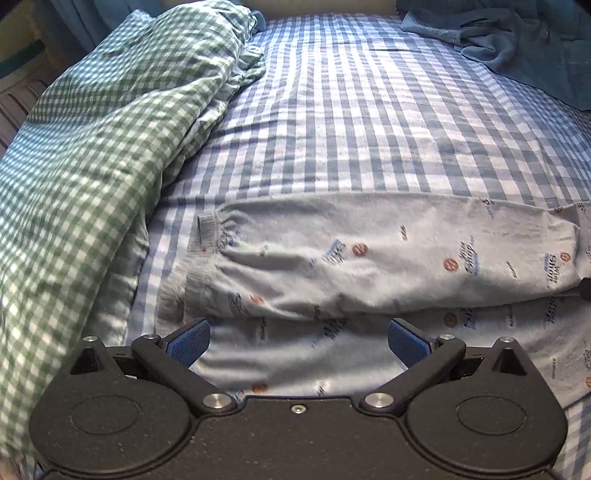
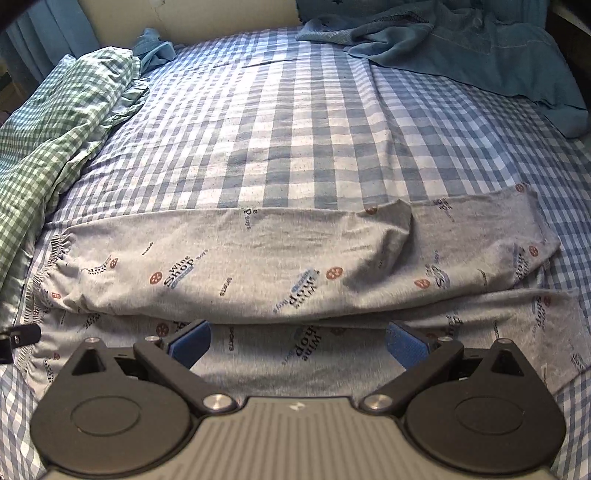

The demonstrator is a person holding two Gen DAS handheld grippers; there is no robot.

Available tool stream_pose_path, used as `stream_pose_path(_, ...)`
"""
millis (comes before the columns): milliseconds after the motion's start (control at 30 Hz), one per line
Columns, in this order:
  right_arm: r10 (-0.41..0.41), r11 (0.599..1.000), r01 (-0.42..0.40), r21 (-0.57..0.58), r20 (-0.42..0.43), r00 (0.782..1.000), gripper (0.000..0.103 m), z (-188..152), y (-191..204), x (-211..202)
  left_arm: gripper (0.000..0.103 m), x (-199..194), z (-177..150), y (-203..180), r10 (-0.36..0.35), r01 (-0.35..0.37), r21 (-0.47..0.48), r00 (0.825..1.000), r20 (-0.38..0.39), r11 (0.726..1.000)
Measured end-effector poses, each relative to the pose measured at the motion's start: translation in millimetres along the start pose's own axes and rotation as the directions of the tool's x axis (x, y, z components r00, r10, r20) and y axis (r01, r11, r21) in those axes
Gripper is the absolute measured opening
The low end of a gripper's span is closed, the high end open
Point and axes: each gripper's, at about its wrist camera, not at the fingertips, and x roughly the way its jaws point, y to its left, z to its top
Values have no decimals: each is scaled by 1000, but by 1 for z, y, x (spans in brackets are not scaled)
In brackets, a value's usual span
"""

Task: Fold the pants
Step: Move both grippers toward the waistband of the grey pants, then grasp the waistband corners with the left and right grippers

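Observation:
Grey printed pants point(image 1: 369, 258) lie flat across the blue checked bed sheet point(image 1: 351, 122), waistband at the left, legs running right. One leg lies over the other, with a bare strip of the lower leg nearest me. The pants also show in the right wrist view point(image 2: 277, 266), leg ends at the right. My left gripper point(image 1: 298, 341) is open and empty, just above the near leg by the waist end. My right gripper point(image 2: 298, 341) is open and empty, above the near leg at mid-length. A tip of the left gripper point(image 2: 18, 338) shows at the far left of the right wrist view.
A green checked duvet point(image 1: 92, 155) is bunched along the left side of the bed. A blue blanket point(image 2: 461, 48) lies crumpled at the far right corner. A pale headboard point(image 2: 184, 18) stands at the back.

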Motion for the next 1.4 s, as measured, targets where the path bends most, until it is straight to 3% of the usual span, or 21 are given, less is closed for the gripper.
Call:
stream_pose_path(133, 111, 982, -99, -161, 70, 991, 103, 29, 20, 28, 102, 32, 42, 33, -36, 25, 127, 996, 87, 992)
stream_pose_path(200, 158, 949, -122, -289, 105, 982, 103, 46, 34, 43, 102, 50, 63, 47, -59, 34, 195, 991, 124, 980)
stream_pose_path(267, 191, 907, -142, -396, 86, 978, 103, 62, 50, 63, 102, 70, 79, 56, -93, 55, 259, 986, 137, 964)
stream_pose_path(400, 269, 856, -243, -456, -9, 963, 103, 91, 61, 108, 102, 110, 105, 63, -158, 119, 326, 983, 94, 938)
stream_pose_path(567, 298, 820, -311, -481, -106, 949, 100, 108, 58, 147, 94, 146, 105, 52, -220, 182, 491, 975, 20, 852)
stream_pose_path(633, 303, 804, -322, -500, -120, 945, 82, 108, 55, 153, 86, 157, 103, 51, -237, 207, 547, 971, -16, 811)
stream_pose_path(767, 278, 759, -312, -571, -149, 949, 72, 104, 57, 157, 71, 171, 102, 55, -245, 248, 572, 966, -83, 782)
stream_pose_path(833, 257, 745, -296, -597, -152, 954, 59, 101, 60, 158, 48, 176, 104, 60, -241, 265, 549, 963, -117, 792)
stream_pose_path(967, 257, 714, -299, -634, -160, 953, 39, 97, 67, 155, 33, 185, 104, 68, -234, 294, 492, 955, -180, 820)
stream_pose_path(1000, 255, 702, -300, -646, -165, 953, 29, 95, 69, 153, 24, 185, 103, 70, -236, 296, 482, 954, -183, 825)
stream_pose_path(1033, 250, 693, -296, -657, -166, 954, 18, 93, 72, 153, 8, 184, 103, 70, -229, 289, 477, 956, -181, 830)
stream_pose_path(1067, 239, 687, -285, -669, -162, 957, 14, 91, 75, 152, 2, 183, 102, 69, -206, 263, 478, 964, -171, 838)
stream_pose_path(1133, 220, 677, -259, -689, -146, 964, 2, 89, 80, 151, 1, 178, 101, 67, -180, 227, 475, 973, -143, 850)
stream_pose_path(1267, 206, 670, -194, -717, -71, 976, 0, 98, 85, 140, 0, 154, 105, 61, -118, 119, 475, 993, -31, 872)
stream_pose_path(1400, 205, 688, -132, -714, 17, 979, 0, 122, 89, 131, 0, 136, 122, 77, -91, 64, 373, 994, 56, 926)
